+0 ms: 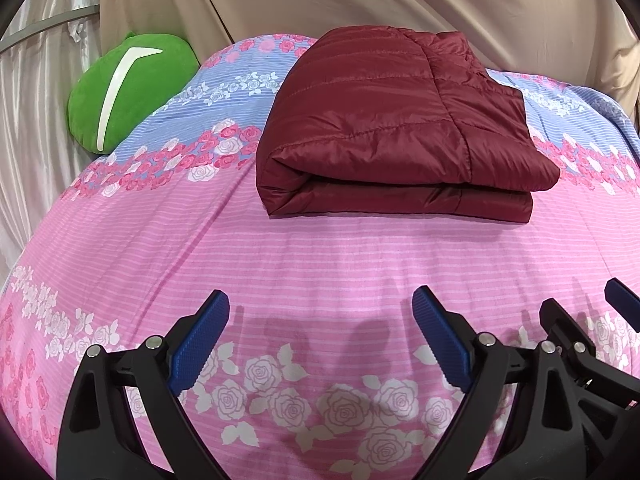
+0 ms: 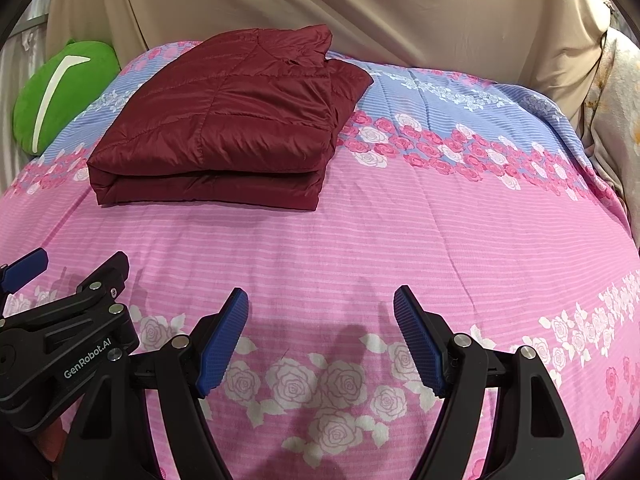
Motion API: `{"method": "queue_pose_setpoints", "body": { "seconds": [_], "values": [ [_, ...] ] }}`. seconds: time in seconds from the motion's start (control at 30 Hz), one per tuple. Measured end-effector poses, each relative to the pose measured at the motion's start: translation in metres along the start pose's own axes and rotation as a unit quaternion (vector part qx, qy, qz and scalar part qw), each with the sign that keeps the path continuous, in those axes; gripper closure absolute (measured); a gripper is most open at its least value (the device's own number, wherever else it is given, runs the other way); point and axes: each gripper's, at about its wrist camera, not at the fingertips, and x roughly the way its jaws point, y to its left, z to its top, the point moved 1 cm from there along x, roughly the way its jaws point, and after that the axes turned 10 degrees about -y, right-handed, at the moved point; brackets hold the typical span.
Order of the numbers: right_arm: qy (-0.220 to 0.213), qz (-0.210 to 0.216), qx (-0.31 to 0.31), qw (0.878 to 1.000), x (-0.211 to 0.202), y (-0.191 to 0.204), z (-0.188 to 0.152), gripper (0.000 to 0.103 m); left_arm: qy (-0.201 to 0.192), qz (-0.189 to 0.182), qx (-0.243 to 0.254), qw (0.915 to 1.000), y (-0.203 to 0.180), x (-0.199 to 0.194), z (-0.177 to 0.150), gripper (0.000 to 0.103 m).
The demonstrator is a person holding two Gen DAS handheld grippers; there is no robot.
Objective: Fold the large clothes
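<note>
Since the maroon quilted jacket (image 1: 400,128) already lies folded far up the floral bedspread (image 1: 320,264), seemingly finished, left gripper (image 1: 320,344) and right gripper (image 2: 320,340) hover spread and empty nearby.

Bed (image 1: 320,264) with pink-and-blue striped rose-print cover; folded dark red quilted jacket (image 1: 392,120) lies on it toward the far side; green cushion (image 1: 128,92) at far-left edge.

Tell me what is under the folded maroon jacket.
The folded maroon jacket lies directly on the floral bedspread, across its pink and blue bands. The fabric beneath it is covered, so whether anything else lies under there cannot be seen.
</note>
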Motion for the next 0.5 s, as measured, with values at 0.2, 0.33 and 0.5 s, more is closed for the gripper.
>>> {"method": "queue_pose_setpoints", "body": {
  "seconds": [0.2, 0.33, 0.5],
  "values": [
    [0.001, -0.005, -0.002, 1.0, -0.0006, 0.0009, 0.0012, 0.03, -0.002, 0.0, 0.007, 1.0, -0.0037, -0.0013, 0.0006, 0.017],
    [-0.001, -0.007, -0.004, 1.0, -0.0013, 0.0008, 0.0022, 0.03, -0.002, 0.001, 0.007, 1.0, -0.0035, -0.0012, 0.0007, 0.017],
    [-0.003, -0.011, -0.004, 1.0, -0.0033, 0.0058, 0.0018, 0.03, -0.003, 0.001, 0.012, 0.9999, -0.0046, -0.0021, 0.0019, 0.021]
  ]
}}
